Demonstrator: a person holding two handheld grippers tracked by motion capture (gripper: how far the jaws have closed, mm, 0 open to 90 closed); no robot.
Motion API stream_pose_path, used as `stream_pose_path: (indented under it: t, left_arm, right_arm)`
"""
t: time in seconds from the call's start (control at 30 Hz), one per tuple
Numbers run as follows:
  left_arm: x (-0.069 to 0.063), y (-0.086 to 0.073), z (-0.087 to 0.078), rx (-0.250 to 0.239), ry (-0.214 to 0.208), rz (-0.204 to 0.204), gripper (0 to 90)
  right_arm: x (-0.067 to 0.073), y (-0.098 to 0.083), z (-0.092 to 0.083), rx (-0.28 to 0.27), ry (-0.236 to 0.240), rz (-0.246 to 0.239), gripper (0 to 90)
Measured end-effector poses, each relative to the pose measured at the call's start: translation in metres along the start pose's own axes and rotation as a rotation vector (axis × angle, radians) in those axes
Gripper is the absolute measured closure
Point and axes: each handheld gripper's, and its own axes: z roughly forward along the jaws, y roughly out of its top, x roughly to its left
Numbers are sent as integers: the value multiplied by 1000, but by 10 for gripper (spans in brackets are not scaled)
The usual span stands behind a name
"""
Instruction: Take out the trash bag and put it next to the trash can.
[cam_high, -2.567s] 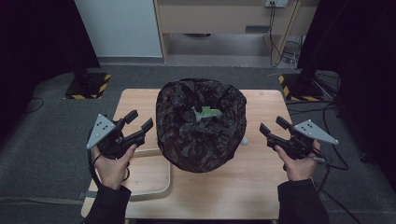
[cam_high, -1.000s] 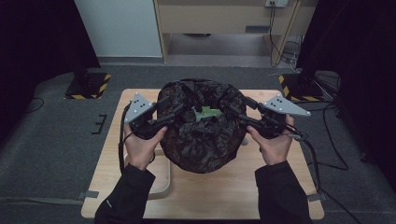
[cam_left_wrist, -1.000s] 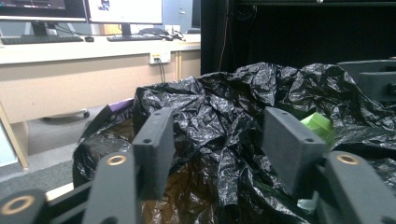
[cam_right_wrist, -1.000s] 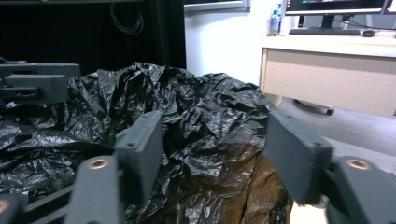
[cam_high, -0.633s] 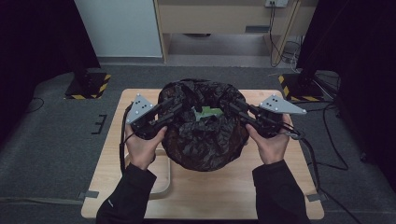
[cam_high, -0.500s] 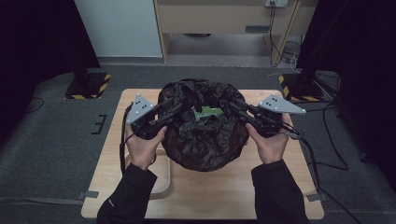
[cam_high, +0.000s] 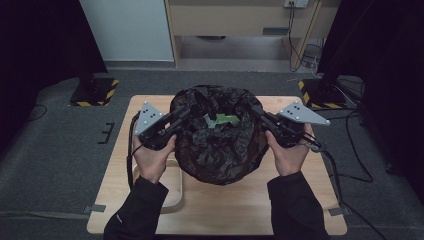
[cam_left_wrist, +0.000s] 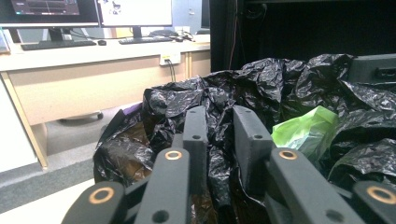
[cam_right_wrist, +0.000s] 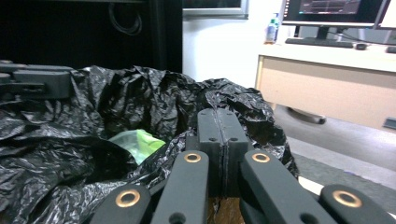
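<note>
L gripper (cam_high: 186, 111) sits at the left rim of the bag (cam_high: 220, 145); its jaws have just been closing and, in the left gripper view (cam_left_wrist: 224, 135), a fold of black film stands in the narrow gap between them — pads not yet visibly pressing, so treat as not clamped. R gripper (cam_high: 256, 113) is at the opposite rim; its jaws have just been closing too and are now clenched, pads (cam_right_wrist: 223, 140) meeting with rim film apparently pinched at the seam.

Key relation: the bag lies between the two grippers, mid-table (cam_high: 300, 210), its mouth facing up. Each gripper points inward toward the centre, so the line from one grip to the other runs left–right across the mouth. Both hands are about equally near their own rim. A green item (cam_high: 222, 120) lies inside, towards the far side.

Judgement: next move prob. needs both rim grips firm — L side looks the weaker one.
</note>
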Motion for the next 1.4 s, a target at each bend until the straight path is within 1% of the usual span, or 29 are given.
stream_pose_path:
  t: [0.07, 0.1, 0.13, 0.17, 0.2, 0.23, 0.27, 0.3, 0.33, 0.37, 0.4, 0.43, 0.47, 0.5, 0.53, 0.57, 0.67, 0.7, 0.73, 0.8, 0.87, 0.93, 1.03, 1.2, 1.27, 1.33, 1.4]
  left_arm:
    - [0, 0, 0, 0, 6, 7, 802]
    - [-1, 1, -1, -4, 16, 18, 821]
    - [-1, 1, -1, -4, 16, 18, 838]
    - [1, 1, -2, -19, -4, -3, 865]
    - [1, 2, -2, -22, -11, -14, 873]
    - [1, 2, -2, -22, -11, -14, 878]
    - [1, 3, -2, -22, -16, -17, 882]
    - [0, 6, -2, -27, -33, -18, 884]
    - [0, 6, -2, -27, -33, -18, 886]
    - [-3, 9, -1, -32, -43, -9, 887]
    - [-3, 9, -1, -32, -43, -9, 888]
    - [-5, 12, -1, -47, -59, -10, 889]
    - [-5, 12, -1, -47, -59, -10, 889]
    - [-8, 16, -1, -63, -74, -10, 890]
    - [-8, 16, -1, -63, -74, -10, 889]
    - [-11, 19, 0, -70, -87, -1, 890]
    - [-14, 22, 0, -80, -98, 0, 890]
    - [-17, 24, 1, -92, -119, -11, 890]
    - [-19, 25, 2, -95, -123, -9, 891]
    - [-23, 27, 3, -105, -142, -9, 891]
    - [-25, 28, 4, -106, -147, -5, 890]
    - [-30, 29, 7, -109, -162, -4, 891]
    - [-36, 32, 9, -117, -182, 4, 891]
    - [-46, 38, 10, -133, -206, 23, 891]
    - [-47, 39, 10, -144, -214, 17, 892]
    - [-47, 39, 11, -143, -218, 18, 891]
    - [-48, 38, 13, -138, -230, 16, 891]
  right_arm:
    - [0, 0, 0, -5, 4, 2, 900]
    - [0, 1, 0, -14, 22, 2, 900]
    - [0, 1, -1, -19, 30, 0, 900]
    - [0, 1, -1, -25, 39, -2, 900]
    - [0, 2, -2, -35, 44, -6, 900]
    - [0, 2, -2, -35, 44, -6, 900]
    - [-1, 3, -3, -49, 66, 0, 900]
    - [-1, 3, -3, -56, 80, 3, 900]
    - [0, 4, -4, -62, 91, 1, 900]
    - [1, 5, -4, -64, 97, -12, 900]
    - [1, 5, -4, -64, 97, -12, 900]
    - [3, 9, -4, -73, 112, -32, 900]
    - [5, 11, -5, -80, 121, -39, 900]
    - [7, 13, -5, -85, 131, -45, 900]
    - [7, 13, -5, -85, 131, -45, 900]
    - [10, 16, -5, -94, 148, -54, 900]
    - [12, 19, -4, -97, 162, -60, 900]
    - [15, 20, -3, -100, 178, -65, 900]
    - [16, 20, -2, -100, 185, -69, 900]
    - [17, 19, 1, -102, 212, -53, 900]
    - [18, 19, 3, -103, 218, -55, 900]
    - [20, 17, 6, -98, 247, -58, 900]
    - [22, 18, 6, -108, 281, -46, 900]
    - [29, 24, 7, -104, 306, -85, 900]
    - [31, 25, 9, -106, 310, -86, 900]
    - [33, 24, 10, -99, 318, -92, 900]
    - [34, 22, 13, -93, 334, -85, 894]
